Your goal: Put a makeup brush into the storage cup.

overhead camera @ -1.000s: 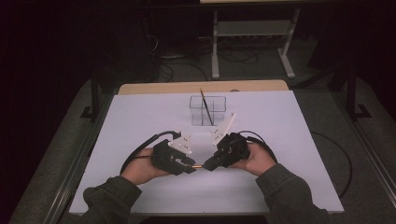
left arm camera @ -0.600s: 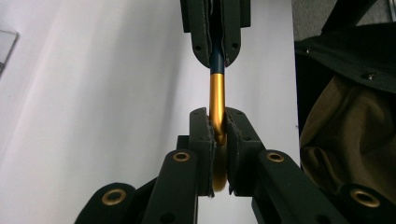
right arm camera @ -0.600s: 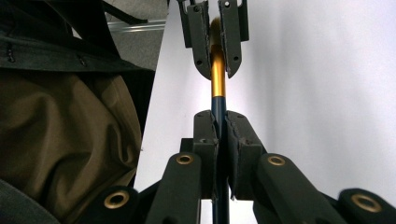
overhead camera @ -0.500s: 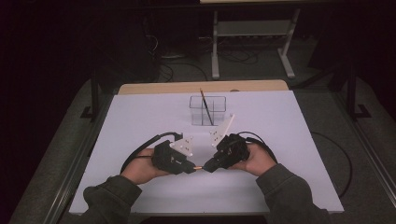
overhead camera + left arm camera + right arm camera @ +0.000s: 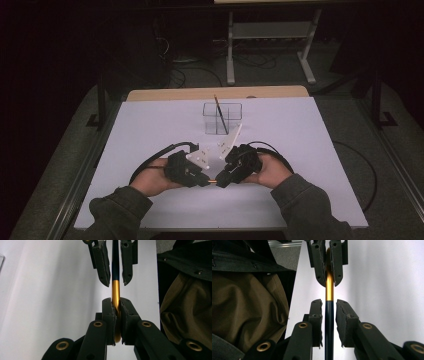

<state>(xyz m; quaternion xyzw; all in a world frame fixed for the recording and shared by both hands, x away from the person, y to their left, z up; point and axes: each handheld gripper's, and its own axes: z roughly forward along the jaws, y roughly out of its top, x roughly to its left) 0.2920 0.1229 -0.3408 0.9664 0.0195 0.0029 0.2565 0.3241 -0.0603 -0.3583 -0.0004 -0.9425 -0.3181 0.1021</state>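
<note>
Pen [image 5: 115,287], thin and long, gold at one end and dark blue at the other, sits in the air between the two claws, just above the white worktop [image 5: 150,130]. Its gold end is pinched tight in the left claw [image 5: 116,307], whose two black jaws press on it from both sides. Its dark blue part runs on between the jaws of the right claw [image 5: 329,306], which faces the left claw nose to nose. The right claw's jaws have just been opening, and a small gap shows on each side of the pen, so they do not squeeze it now.

From above, the left claw [image 5: 206,181] and the right claw [image 5: 219,182] almost meet tip to tip, with only a tiny bit of gold showing between them. Each claw is held in a hand, the left hand [image 5: 150,177] and the right hand [image 5: 272,170], and a black cable [image 5: 160,152] loops away behind the left claw across the worktop. Green-brown sleeves [image 5: 120,212] come up from the near edge.

Farther off, past both claws, stands a clear box [image 5: 222,118] on the worktop. One more thin dark stick [image 5: 221,114] leans inside it, with its top poking out above the rim. The box is well apart from the claws and nothing touches it
</note>
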